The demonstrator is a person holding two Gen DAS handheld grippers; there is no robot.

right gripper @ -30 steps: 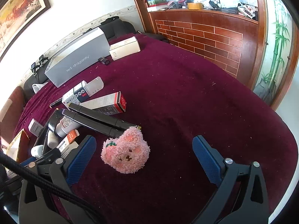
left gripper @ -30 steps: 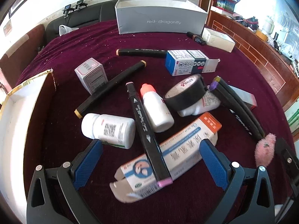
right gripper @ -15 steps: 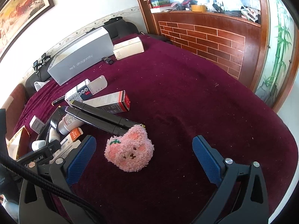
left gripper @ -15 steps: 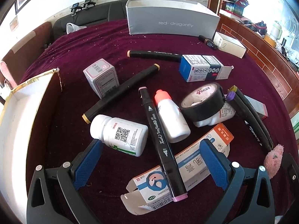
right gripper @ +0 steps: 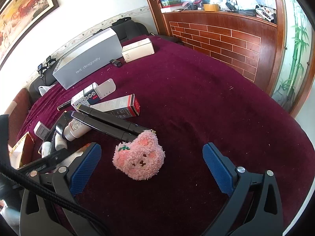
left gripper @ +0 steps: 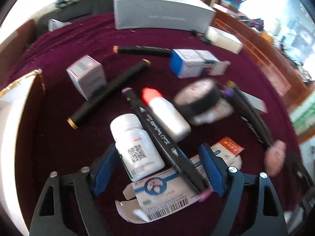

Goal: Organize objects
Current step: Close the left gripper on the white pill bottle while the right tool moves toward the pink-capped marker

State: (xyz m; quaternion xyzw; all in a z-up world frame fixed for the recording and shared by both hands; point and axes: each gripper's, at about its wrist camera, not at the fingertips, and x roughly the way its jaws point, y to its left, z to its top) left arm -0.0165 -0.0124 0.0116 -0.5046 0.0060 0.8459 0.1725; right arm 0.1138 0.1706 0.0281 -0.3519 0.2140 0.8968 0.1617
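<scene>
In the blurred left wrist view my left gripper (left gripper: 157,169) is open, its blue pads on either side of a white pill bottle (left gripper: 135,147) and a black marker (left gripper: 163,139) that lies across a blue-and-white medicine carton (left gripper: 169,192). A white dropper bottle with a red cap (left gripper: 165,114) and a roll of black tape (left gripper: 198,100) lie just beyond. In the right wrist view my right gripper (right gripper: 151,169) is open and empty, with a pink plush bear (right gripper: 139,155) between its pads, nearer the left one.
A gold-edged open box (left gripper: 13,106) stands at the left. A long grey box (right gripper: 88,63) and a white carton (right gripper: 137,49) sit at the back. More markers (right gripper: 110,122), small cartons (left gripper: 86,76) and a blue-ended box (left gripper: 195,63) lie scattered on the maroon cloth.
My left gripper has moved forward and narrowed around the pill bottle and marker; the bottle has turned end-on. My right gripper has moved slightly toward the plush bear.
</scene>
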